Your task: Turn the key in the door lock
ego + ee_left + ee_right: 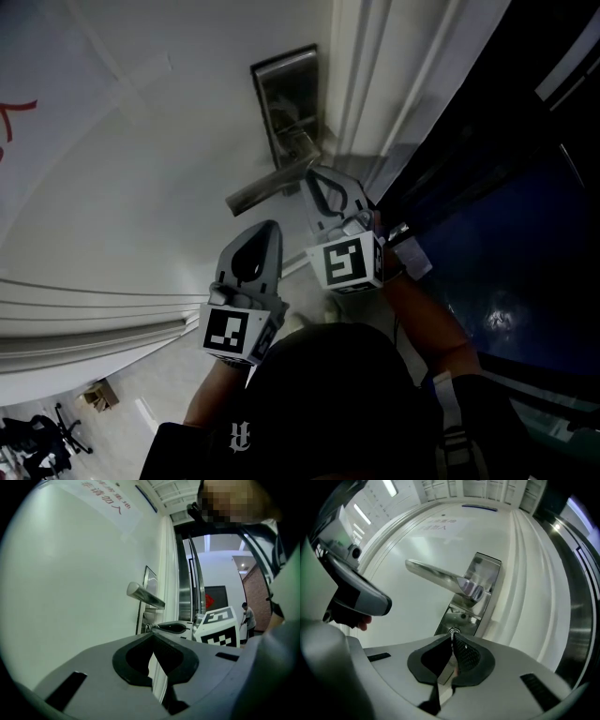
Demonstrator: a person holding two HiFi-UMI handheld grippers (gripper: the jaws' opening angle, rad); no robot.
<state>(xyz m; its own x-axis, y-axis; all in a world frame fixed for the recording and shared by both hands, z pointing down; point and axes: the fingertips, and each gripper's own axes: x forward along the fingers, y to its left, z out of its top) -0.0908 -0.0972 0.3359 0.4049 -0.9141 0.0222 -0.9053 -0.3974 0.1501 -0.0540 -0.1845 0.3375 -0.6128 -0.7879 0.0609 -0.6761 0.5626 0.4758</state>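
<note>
Key (453, 631) is sitting in the lock plate (464, 613) below the single lever handle (436, 576), at the centre of the right gripper view. It is lying dead ahead of the right gripper (452, 636), which is pinching it at its jaw tips, and its shaft is seemingly running into the door (403, 620). The left gripper (153, 635), pressed together on nothing, is hanging farther back, so I am counting one key and two grippers.

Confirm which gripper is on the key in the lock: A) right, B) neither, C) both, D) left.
A: the right gripper has its jaws closed on the key below the door handle, while the left gripper hangs short of the door, shut with nothing in it.
</note>
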